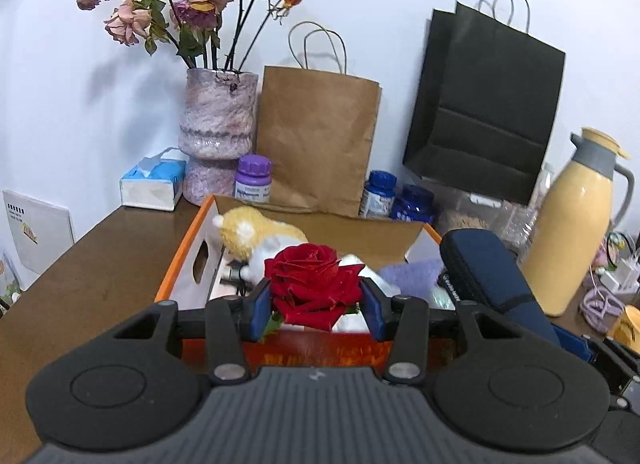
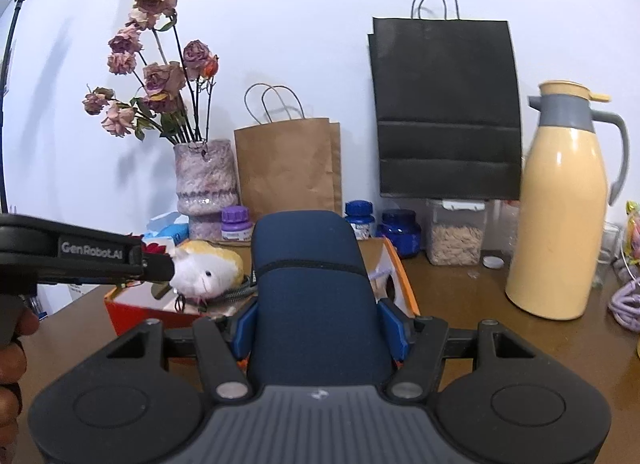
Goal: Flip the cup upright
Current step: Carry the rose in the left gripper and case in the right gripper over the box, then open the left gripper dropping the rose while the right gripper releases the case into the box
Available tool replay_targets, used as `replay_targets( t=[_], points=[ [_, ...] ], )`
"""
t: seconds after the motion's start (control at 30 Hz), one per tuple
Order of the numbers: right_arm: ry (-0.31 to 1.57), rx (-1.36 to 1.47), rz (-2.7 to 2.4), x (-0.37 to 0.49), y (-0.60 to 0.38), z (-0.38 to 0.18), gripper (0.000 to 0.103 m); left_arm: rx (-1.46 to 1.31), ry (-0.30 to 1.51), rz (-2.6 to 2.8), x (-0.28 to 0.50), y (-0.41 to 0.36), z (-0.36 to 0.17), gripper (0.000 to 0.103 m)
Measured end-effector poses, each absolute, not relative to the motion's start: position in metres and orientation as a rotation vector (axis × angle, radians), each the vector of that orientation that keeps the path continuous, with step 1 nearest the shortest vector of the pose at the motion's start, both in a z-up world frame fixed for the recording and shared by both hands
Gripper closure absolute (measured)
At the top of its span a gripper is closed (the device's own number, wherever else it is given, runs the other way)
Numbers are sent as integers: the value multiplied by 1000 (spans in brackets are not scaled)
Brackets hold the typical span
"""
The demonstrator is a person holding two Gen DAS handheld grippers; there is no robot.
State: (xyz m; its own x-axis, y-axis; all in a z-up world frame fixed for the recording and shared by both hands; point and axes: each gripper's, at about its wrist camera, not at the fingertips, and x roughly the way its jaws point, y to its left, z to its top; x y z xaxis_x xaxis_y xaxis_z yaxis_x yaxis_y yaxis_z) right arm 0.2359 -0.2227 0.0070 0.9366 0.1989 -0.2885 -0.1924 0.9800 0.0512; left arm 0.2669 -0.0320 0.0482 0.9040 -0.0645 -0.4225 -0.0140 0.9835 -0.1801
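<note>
My left gripper (image 1: 316, 296) is shut on a red rose bloom (image 1: 312, 276), held above an orange-edged box (image 1: 188, 248). In the right wrist view the left gripper (image 2: 158, 266) reaches in from the left, with a bit of the red rose (image 2: 154, 248) showing at its tip. My right gripper (image 2: 320, 324) is shut on a dark blue zip case (image 2: 308, 256), which stands up between its blue pads; that blue case (image 1: 484, 268) is also seen over the box's right side. A small yellow object (image 1: 628, 328), possibly a cup, is partly visible at the right edge.
A yellow-and-white plush toy (image 1: 256, 234) lies in the box. Along the wall stand a vase of dried roses (image 1: 218, 124), a brown paper bag (image 1: 316, 144), a black bag (image 1: 484, 112), several pill bottles, a tissue box (image 1: 154, 184) and a yellow thermos jug (image 2: 560, 208). A hand (image 2: 12, 364) is at left.
</note>
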Motion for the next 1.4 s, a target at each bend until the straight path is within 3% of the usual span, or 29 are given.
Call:
replay_targets(
  t=[0.4, 1.1, 1.23, 1.27, 1.3, 1.33, 1.4],
  points=[
    [262, 32, 192, 302, -200, 21, 42, -208, 400, 12, 320, -18, 59, 57],
    [349, -4, 195, 398, -194, 3, 41, -136, 455, 15, 403, -22, 32, 54],
    [379, -8, 198, 405, -195, -2, 37, -133, 465, 21, 404, -19, 28, 36],
    [374, -9, 197, 404, -195, -2, 34, -136, 464, 24, 404, -18, 28, 24],
    [370, -10, 195, 404, -196, -2, 20, -141, 460, 31, 404, -16, 28, 15],
    [366, -9, 195, 403, -196, 0, 11, -144, 452, 39, 402, -15, 29, 14],
    [346, -3, 201, 399, -197, 2, 10, -148, 440, 39, 400, -12, 30, 0]
  ],
)
